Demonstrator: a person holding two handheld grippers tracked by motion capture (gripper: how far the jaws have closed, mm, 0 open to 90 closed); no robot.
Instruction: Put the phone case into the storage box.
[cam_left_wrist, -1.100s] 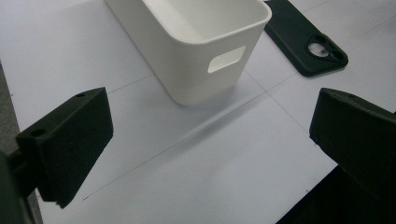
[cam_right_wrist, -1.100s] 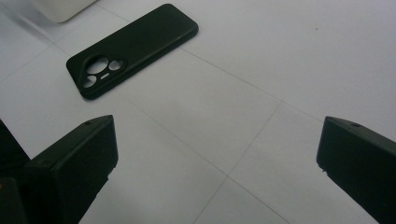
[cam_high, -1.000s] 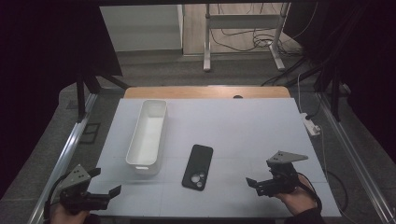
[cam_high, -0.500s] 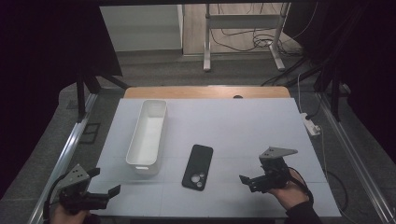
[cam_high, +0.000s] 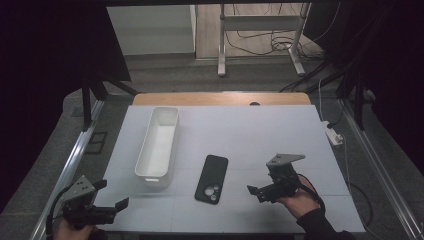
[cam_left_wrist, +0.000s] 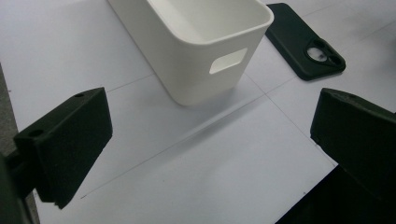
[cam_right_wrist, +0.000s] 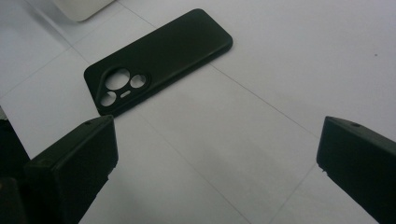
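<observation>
A black phone case (cam_high: 211, 178) lies back up on the white table, its camera cutouts toward the near edge. It also lies ahead of my right gripper (cam_right_wrist: 215, 158), upper left of the jaws, as the phone case (cam_right_wrist: 159, 60). In the high view my right gripper (cam_high: 261, 184) stands open just right of the case, apart from it and holding nothing. A long white bin (cam_high: 159, 142) sits left of the case, empty. My left gripper (cam_high: 111, 195) is open at the table's near left corner, and its own view (cam_left_wrist: 210, 140) faces the bin's handle end (cam_left_wrist: 201, 42).
The table's near edge (cam_high: 200, 231) runs close under both hands. A wooden strip (cam_high: 220, 98) borders the far side. A white power strip (cam_high: 334, 135) lies off the right edge. Bare tabletop (cam_high: 260, 135) stretches behind the case and right of the bin.
My right gripper has moved left across the table toward the phone case. The left gripper, case and bin have stayed put.
</observation>
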